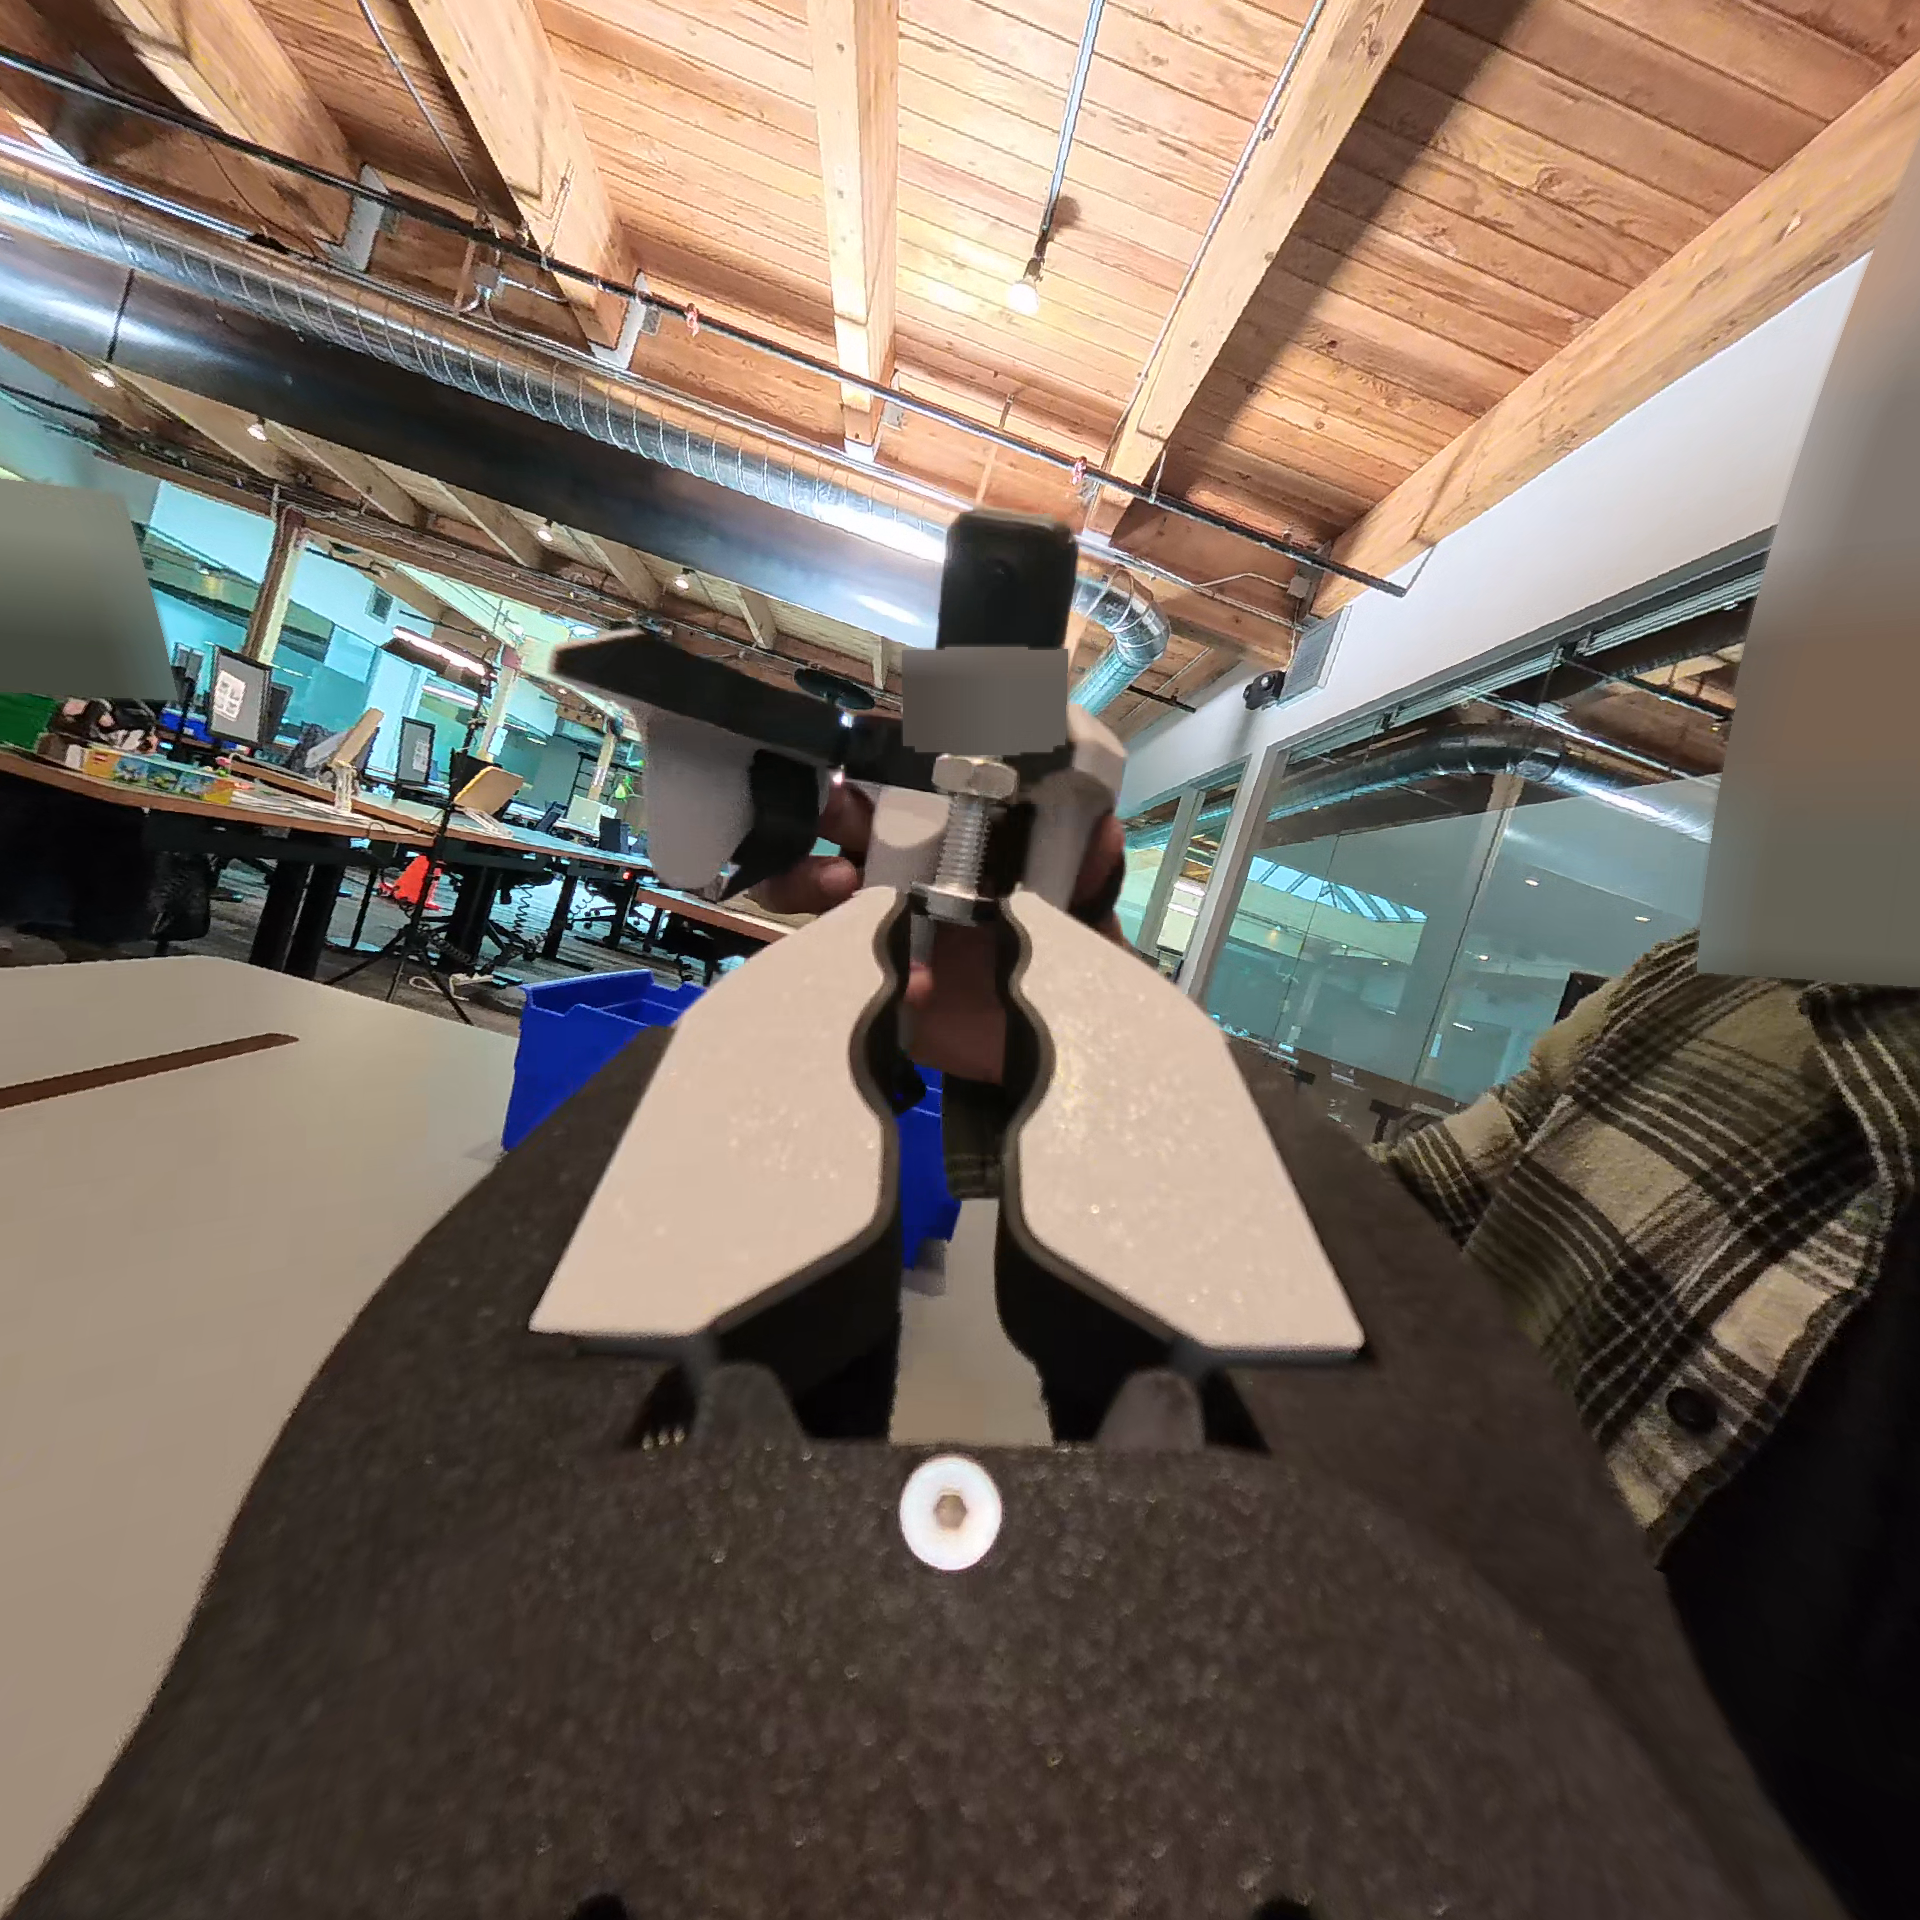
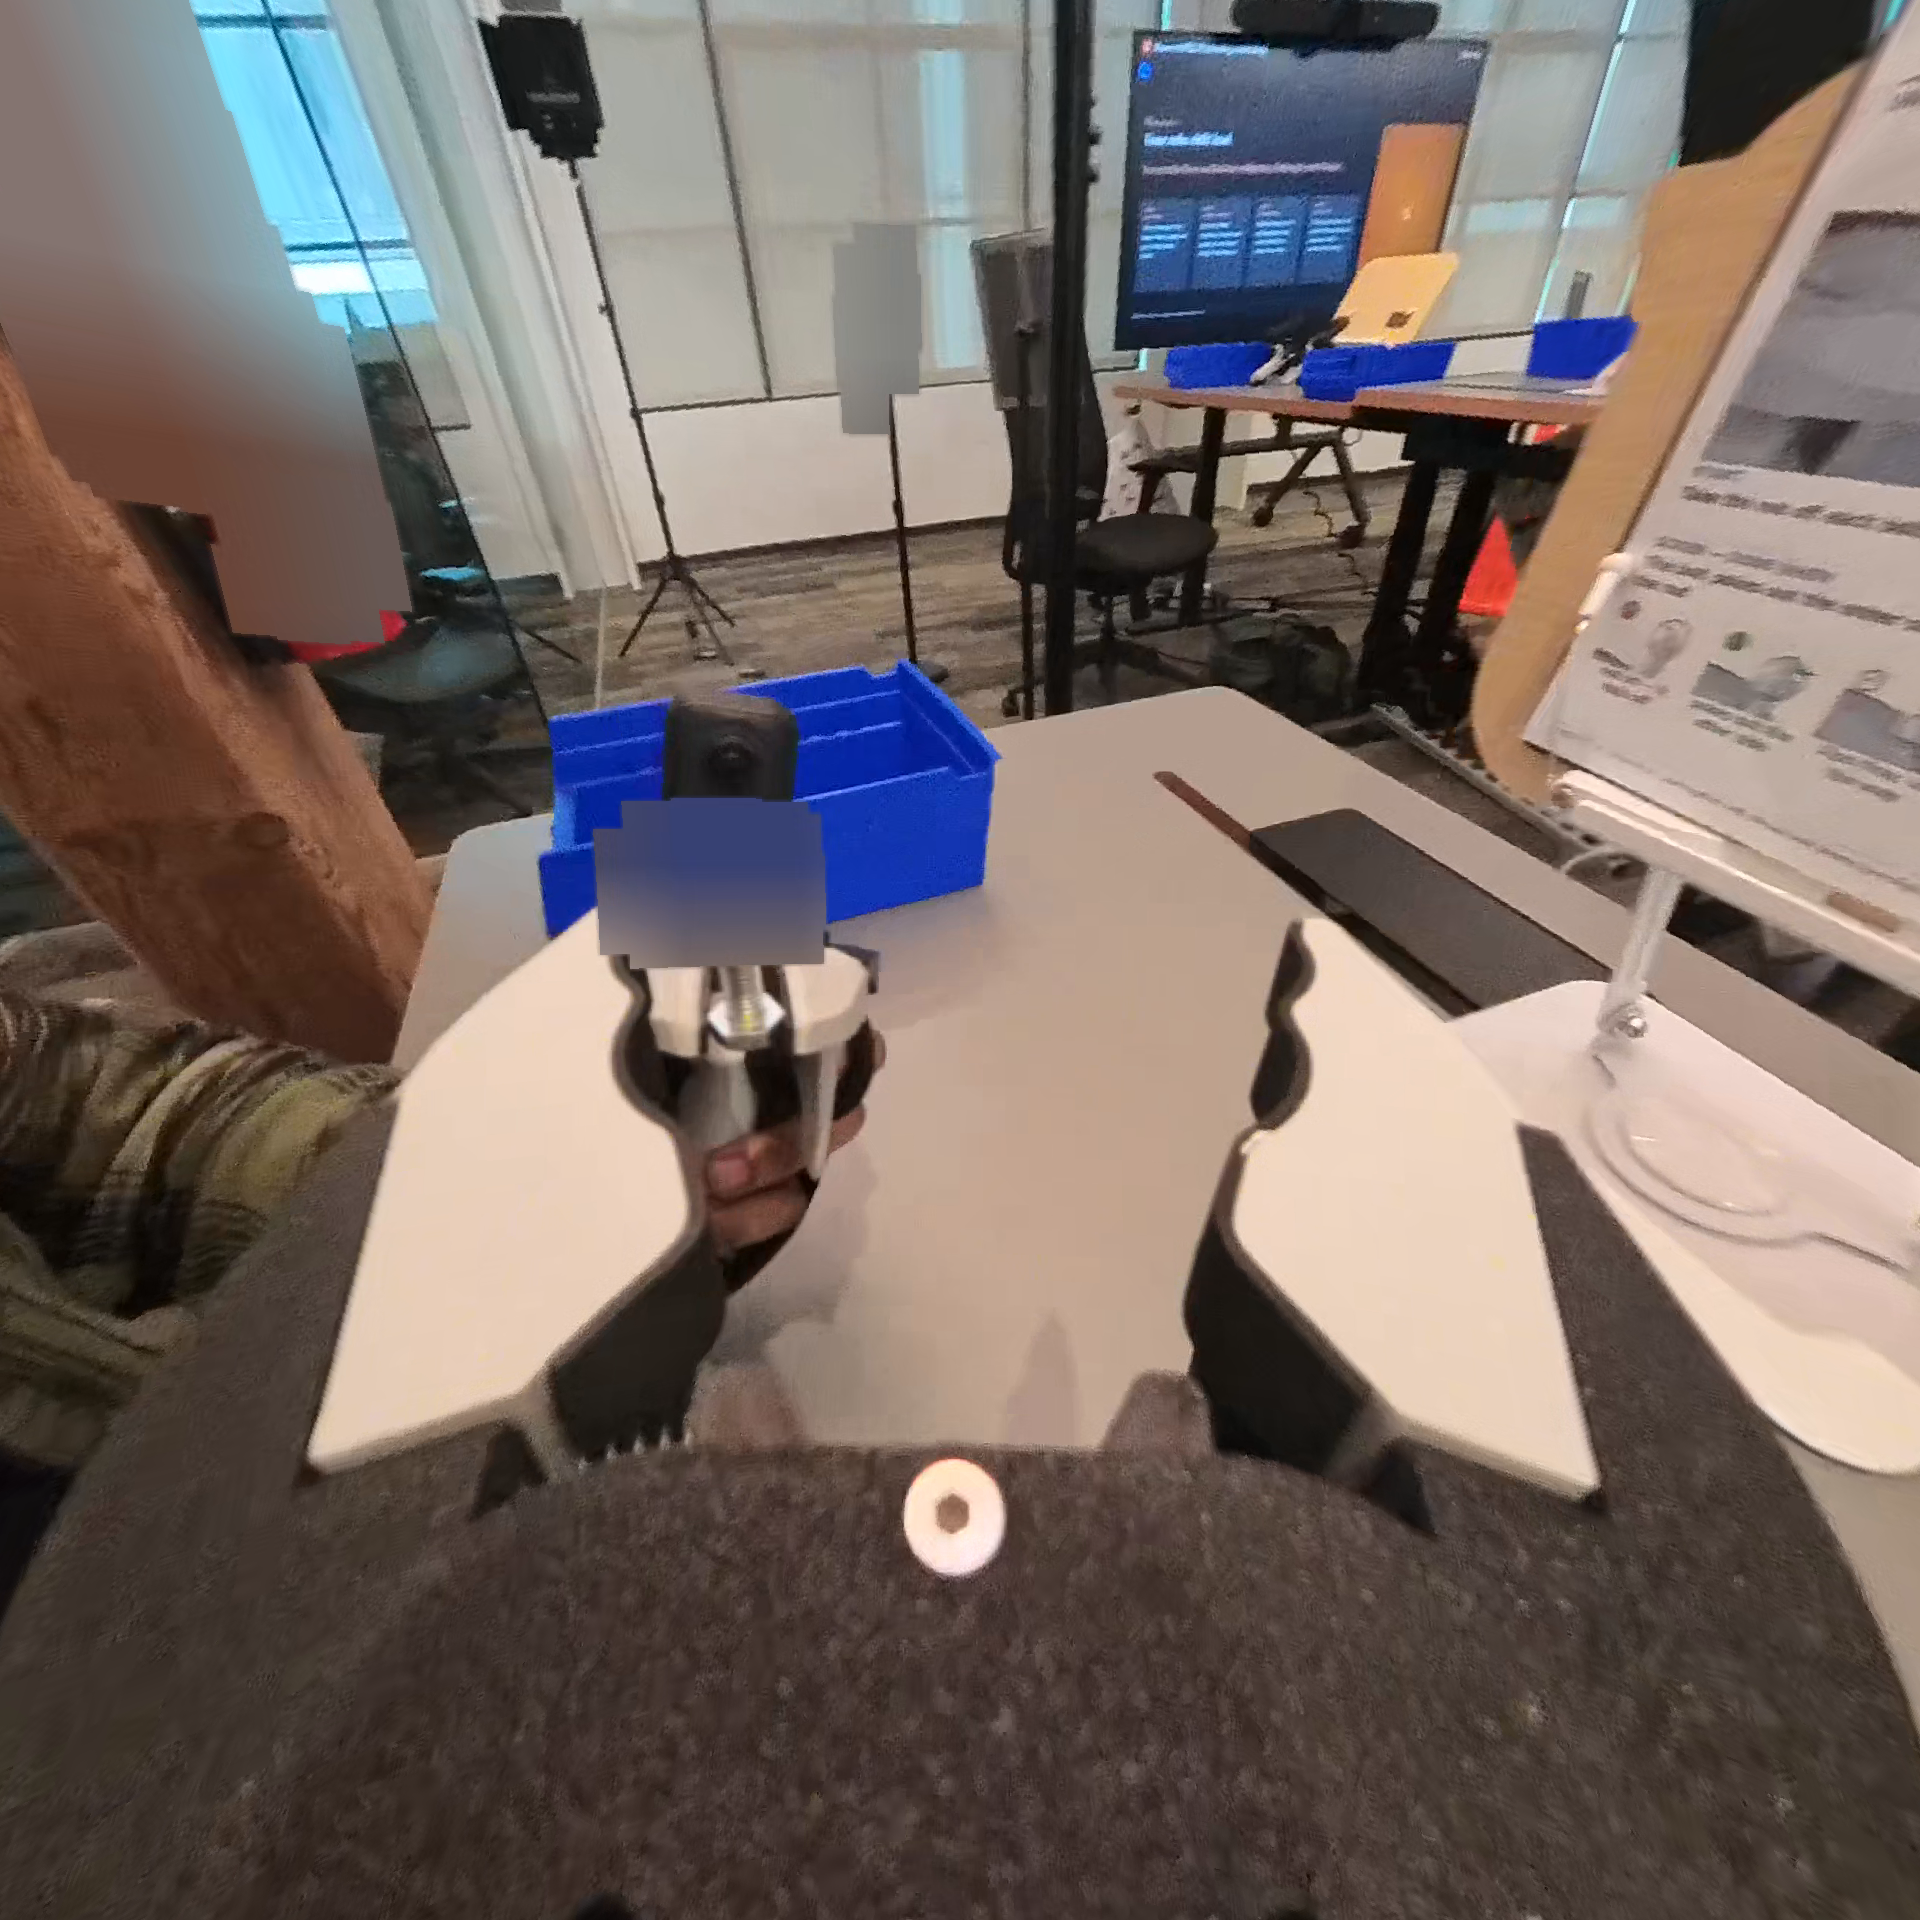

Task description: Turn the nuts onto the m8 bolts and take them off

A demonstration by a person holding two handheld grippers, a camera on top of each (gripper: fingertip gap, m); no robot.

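In the left wrist view my left gripper is shut on the lower hex end of a silver bolt. Its threaded shaft stands up out of the fingertips. A second hex piece sits at the far end. The bolt also shows in the right wrist view, between the left gripper's white fingers. My right gripper is open wide and empty above the grey table; the bolt is close by its left finger. The right gripper also shows in the left wrist view, just beyond the bolt, its fingers spread to either side, not pressing on it.
A blue bin stands at the table's far edge and also shows in the left wrist view. A flat black slab and a document stand on a white base are at the right. A wooden post and a plaid sleeve are close by.
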